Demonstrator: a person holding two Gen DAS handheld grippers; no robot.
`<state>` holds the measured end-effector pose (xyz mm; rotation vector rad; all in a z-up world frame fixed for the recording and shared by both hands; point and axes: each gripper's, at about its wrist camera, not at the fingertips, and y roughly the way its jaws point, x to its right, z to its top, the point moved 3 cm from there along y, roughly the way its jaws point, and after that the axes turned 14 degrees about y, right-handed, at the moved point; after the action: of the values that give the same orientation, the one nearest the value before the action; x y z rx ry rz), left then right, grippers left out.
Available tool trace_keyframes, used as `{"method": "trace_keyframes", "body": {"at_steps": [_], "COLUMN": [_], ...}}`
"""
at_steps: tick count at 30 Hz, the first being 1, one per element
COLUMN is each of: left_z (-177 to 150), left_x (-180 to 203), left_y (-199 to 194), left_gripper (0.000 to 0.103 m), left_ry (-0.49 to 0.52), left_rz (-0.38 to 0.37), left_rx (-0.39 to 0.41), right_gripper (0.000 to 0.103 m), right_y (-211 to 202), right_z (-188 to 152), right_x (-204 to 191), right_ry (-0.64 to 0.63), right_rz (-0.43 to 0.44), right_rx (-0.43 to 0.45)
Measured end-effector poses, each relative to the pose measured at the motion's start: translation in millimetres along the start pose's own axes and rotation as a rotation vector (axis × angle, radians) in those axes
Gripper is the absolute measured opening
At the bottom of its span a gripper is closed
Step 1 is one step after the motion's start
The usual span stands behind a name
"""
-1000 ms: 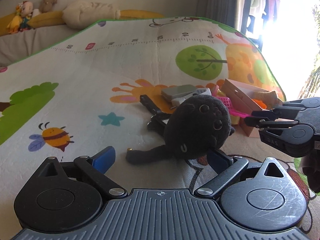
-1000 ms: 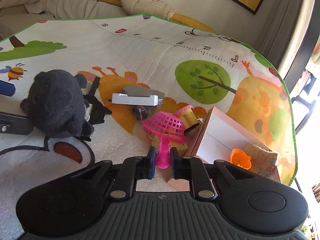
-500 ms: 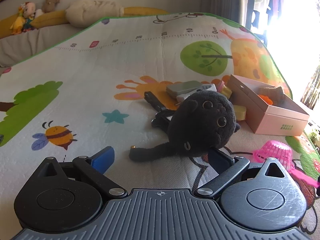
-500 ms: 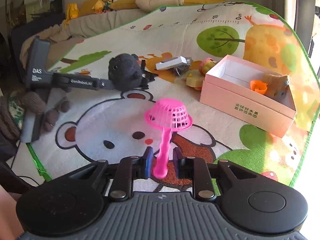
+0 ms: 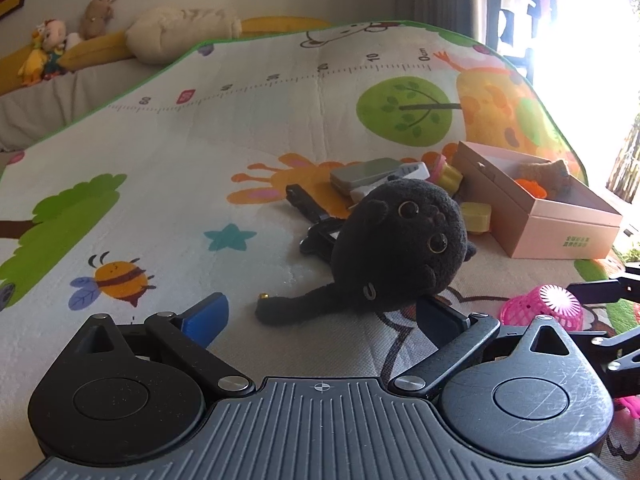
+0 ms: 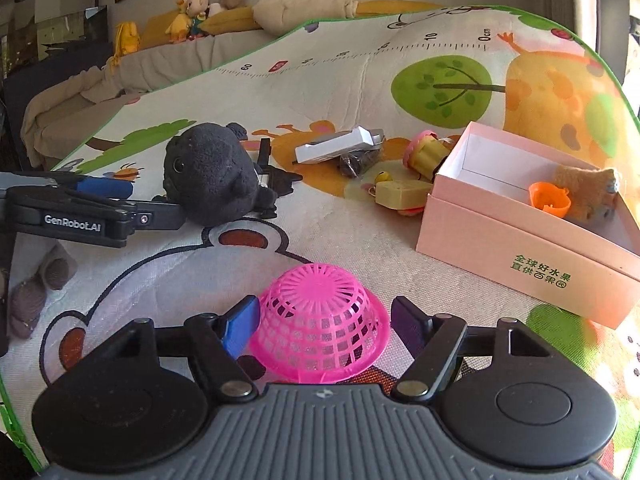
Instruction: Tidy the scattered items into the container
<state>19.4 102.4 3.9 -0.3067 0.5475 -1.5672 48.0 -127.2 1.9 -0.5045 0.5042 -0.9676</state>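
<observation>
The left gripper (image 5: 322,312) hangs low over the mat (image 5: 240,132) with its fingers spread wide — the black plush (image 5: 404,240) lies just ahead of them, its thin tail stretched across the gap, and the right-hand finger sits against or just under the plush's underside; nothing is clamped. The right gripper (image 6: 326,322) also has its fingers wide apart, standing on either side of the pink strainer (image 6: 320,320), which lies dome-up on the mat; the blue left finger (image 6: 240,326) is right at its rim, the other a little apart, so it is not gripped. The pink box (image 6: 520,248) stands open on the mat to the right, with an orange cup (image 6: 549,199) and a brown plush (image 6: 588,192) inside at its far end. Between the black plush and the box lies a loose heap: a white-and-grey case (image 6: 340,145), a dark wrapped lump (image 6: 356,162), a yellow toy with a pink rim (image 6: 426,154), a pale yellow block (image 6: 402,194) — and a black strapped item (image 5: 312,216) tucked behind the plush.
</observation>
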Motion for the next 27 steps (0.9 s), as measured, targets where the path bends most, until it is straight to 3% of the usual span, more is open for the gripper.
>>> {"method": "trace_keyframes", "body": {"at_steps": [1, 4, 10, 19, 25, 27], "left_z": [3, 15, 37, 36, 32, 33], "left_x": [5, 23, 49, 66, 70, 75], "left_y": [-1, -2, 13, 18, 16, 12], "left_gripper": [0.102, 0.102, 0.102, 0.102, 0.102, 0.103], "left_ry": [0.016, 0.067, 0.13, 0.193, 0.187, 0.184], "left_rz": [-0.025, -0.056, -0.042, -0.01, -0.034, -0.089], "left_rx": [0.003, 0.025, 0.019, -0.082, -0.116, -0.119], "right_gripper": [0.066, 0.066, 0.066, 0.076, 0.081, 0.083], "right_y": [0, -7, -32, -39, -41, -42], "right_z": [-1, -2, -17, -26, -27, -28], "right_x": [3, 17, 61, 70, 73, 75], "right_ry": [0.014, 0.06, 0.191, 0.221, 0.254, 0.267], "right_rz": [-0.002, -0.046, -0.16, -0.161, -0.146, -0.139], "right_rx": [-0.003, 0.016, 0.054, 0.096, 0.108, 0.11]}}
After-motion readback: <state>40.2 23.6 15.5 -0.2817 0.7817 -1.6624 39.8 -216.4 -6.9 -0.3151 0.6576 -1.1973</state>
